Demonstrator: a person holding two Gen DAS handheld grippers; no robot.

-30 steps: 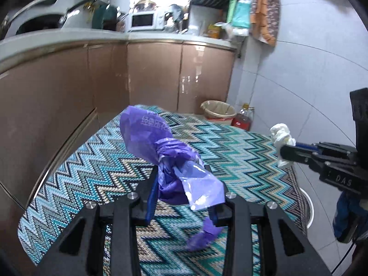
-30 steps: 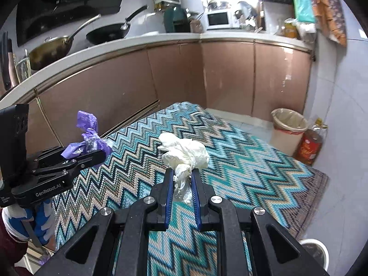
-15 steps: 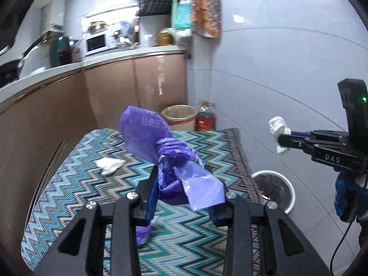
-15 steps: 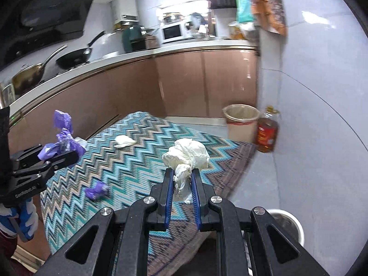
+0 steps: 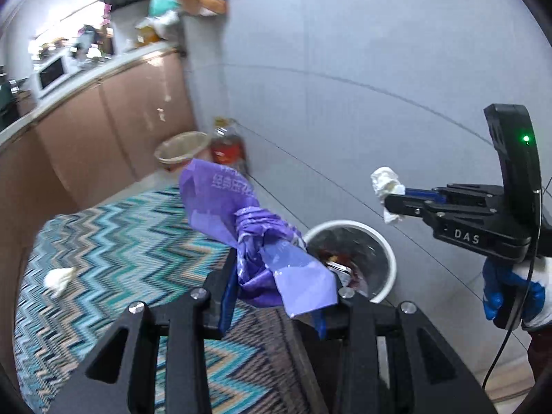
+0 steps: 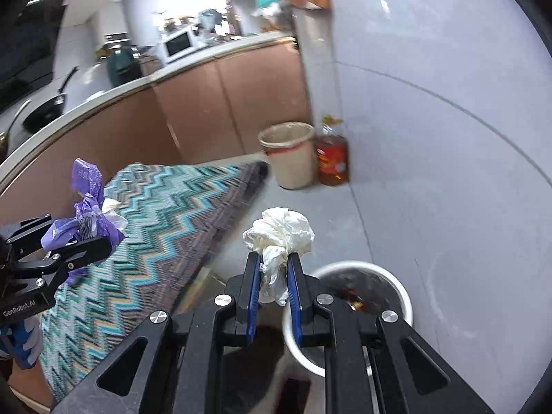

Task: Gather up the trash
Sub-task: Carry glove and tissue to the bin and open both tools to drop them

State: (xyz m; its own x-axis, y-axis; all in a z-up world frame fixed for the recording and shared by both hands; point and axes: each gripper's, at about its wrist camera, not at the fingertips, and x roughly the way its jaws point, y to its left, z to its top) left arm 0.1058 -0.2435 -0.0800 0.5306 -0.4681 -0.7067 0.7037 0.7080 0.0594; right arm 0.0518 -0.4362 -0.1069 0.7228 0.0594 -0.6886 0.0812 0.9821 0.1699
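Kitchen floor, 2 grippers each clamped on a piece of trash, held above a white bin.

Grey tiled wall and floor, brown cabinets under a counter, zigzag teal rug on the floor; beige bin and orange bottle stand together at the wall corner. White trash bin sits on the floor just off the rug edge, dark contents inside. Left gripper narrowed onto a crumpled purple plastic bag, bag bulging above the fingers. Right gripper nearly closed, pinching a white paper wad, beside the bin rim. 1 small white scrap lies on the rug.
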